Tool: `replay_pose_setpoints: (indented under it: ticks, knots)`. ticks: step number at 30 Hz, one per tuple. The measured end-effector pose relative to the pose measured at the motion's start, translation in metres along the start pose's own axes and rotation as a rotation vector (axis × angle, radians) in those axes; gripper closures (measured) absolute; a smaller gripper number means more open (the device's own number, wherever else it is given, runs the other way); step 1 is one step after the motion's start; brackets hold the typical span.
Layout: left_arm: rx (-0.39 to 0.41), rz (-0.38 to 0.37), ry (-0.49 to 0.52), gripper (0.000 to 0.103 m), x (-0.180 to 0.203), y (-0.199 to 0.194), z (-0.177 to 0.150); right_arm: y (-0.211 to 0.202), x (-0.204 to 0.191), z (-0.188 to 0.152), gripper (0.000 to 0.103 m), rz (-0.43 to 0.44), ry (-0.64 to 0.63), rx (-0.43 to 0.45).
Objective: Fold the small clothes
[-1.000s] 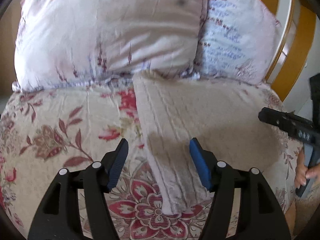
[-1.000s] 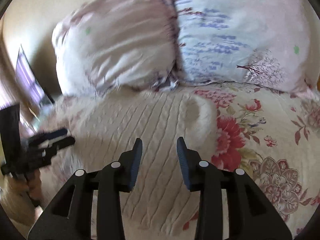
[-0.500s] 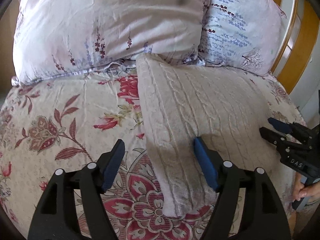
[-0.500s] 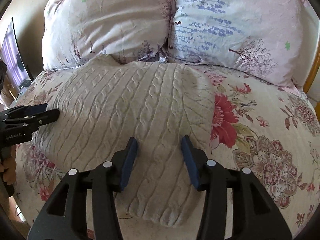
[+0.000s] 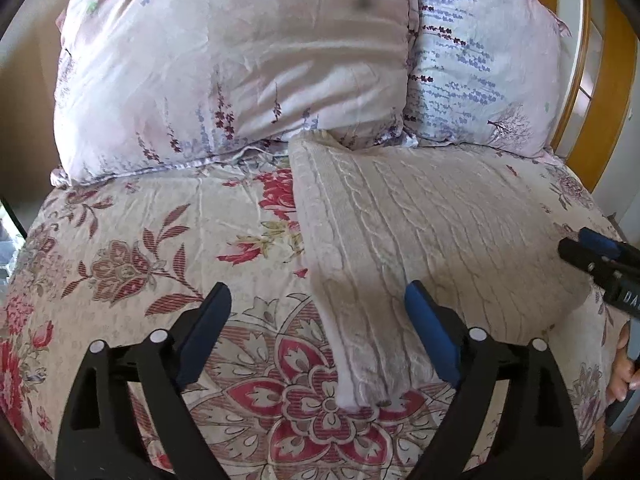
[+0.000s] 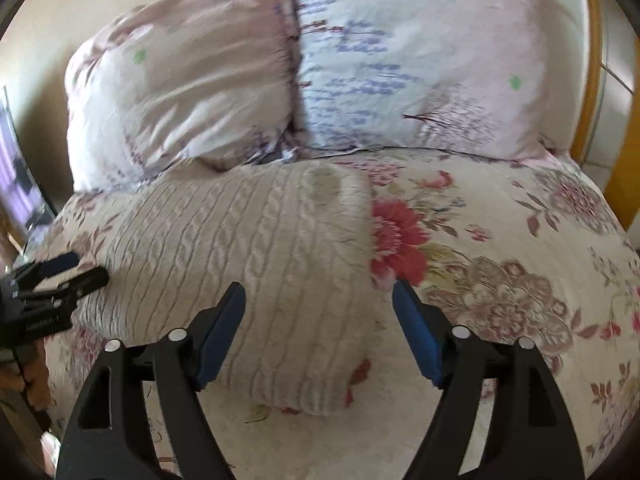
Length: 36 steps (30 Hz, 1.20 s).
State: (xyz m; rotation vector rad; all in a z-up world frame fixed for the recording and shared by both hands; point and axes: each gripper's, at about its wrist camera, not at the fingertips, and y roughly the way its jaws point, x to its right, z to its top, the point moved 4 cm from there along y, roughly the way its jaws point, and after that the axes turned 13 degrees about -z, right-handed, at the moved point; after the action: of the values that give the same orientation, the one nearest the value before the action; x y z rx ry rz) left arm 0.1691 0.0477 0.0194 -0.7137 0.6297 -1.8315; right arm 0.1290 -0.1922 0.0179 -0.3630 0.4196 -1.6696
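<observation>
A cream cable-knit sweater (image 5: 420, 236) lies folded flat on the floral bedspread (image 5: 152, 248), its far corner against the pillows. My left gripper (image 5: 318, 312) is open and empty, hovering over the sweater's near left edge. In the right wrist view the sweater (image 6: 256, 264) lies left of centre. My right gripper (image 6: 318, 312) is open and empty above the sweater's near right edge. Each gripper shows in the other's view: the right one (image 5: 600, 264) at the sweater's right side, the left one (image 6: 56, 280) at its left side.
Two floral pillows (image 5: 240, 64) (image 5: 480, 72) stand against the wooden headboard (image 5: 616, 80) behind the sweater. The bedspread (image 6: 500, 280) stretches to the right of the sweater. A screen (image 6: 20, 184) stands beyond the bed's left edge.
My right gripper's jaws have opened wider. The right wrist view has shifted and is blurred with motion. The left gripper stays open over the sweater's edge, and the sweater has not moved.
</observation>
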Motion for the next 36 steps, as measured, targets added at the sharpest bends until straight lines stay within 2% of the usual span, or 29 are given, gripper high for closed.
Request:
replay_pose_setpoints:
  ticks: [1, 4, 5, 8, 11, 16, 24, 36]
  knots:
    - [0.007, 0.005, 0.005, 0.012, 0.0, -0.002, 0.0, -0.002, 0.002, 0.0, 0.012, -0.018, 0.007, 0.009]
    - [0.021, 0.012, 0.012, 0.008, 0.001, -0.006, 0.0, -0.009, 0.007, 0.002, 0.01, -0.049, 0.012, 0.041]
    - [0.027, 0.015, 0.012, 0.007, 0.001, -0.007, 0.0, -0.012, 0.008, 0.003, 0.004, -0.069, 0.015, 0.054]
    - [0.048, 0.019, 0.005, 0.003, -0.001, -0.014, 0.0, -0.023, 0.012, 0.005, 0.001, -0.116, 0.024, 0.095]
    - [0.078, 0.01, -0.013, 0.002, -0.002, -0.026, -0.002, -0.032, 0.012, 0.005, 0.001, -0.138, 0.033, 0.113]
    - [0.058, 0.012, -0.054, 0.002, -0.007, -0.035, -0.018, -0.034, 0.004, -0.009, 0.001, -0.076, 0.029, 0.059]
    - [-0.039, 0.016, -0.087, 0.002, 0.0, -0.028, -0.053, -0.024, -0.016, -0.041, 0.001, -0.022, 0.006, -0.034]
    - [-0.136, 0.037, -0.064, 0.002, 0.02, -0.003, -0.066, -0.012, -0.035, -0.062, 0.001, -0.049, -0.068, -0.107]
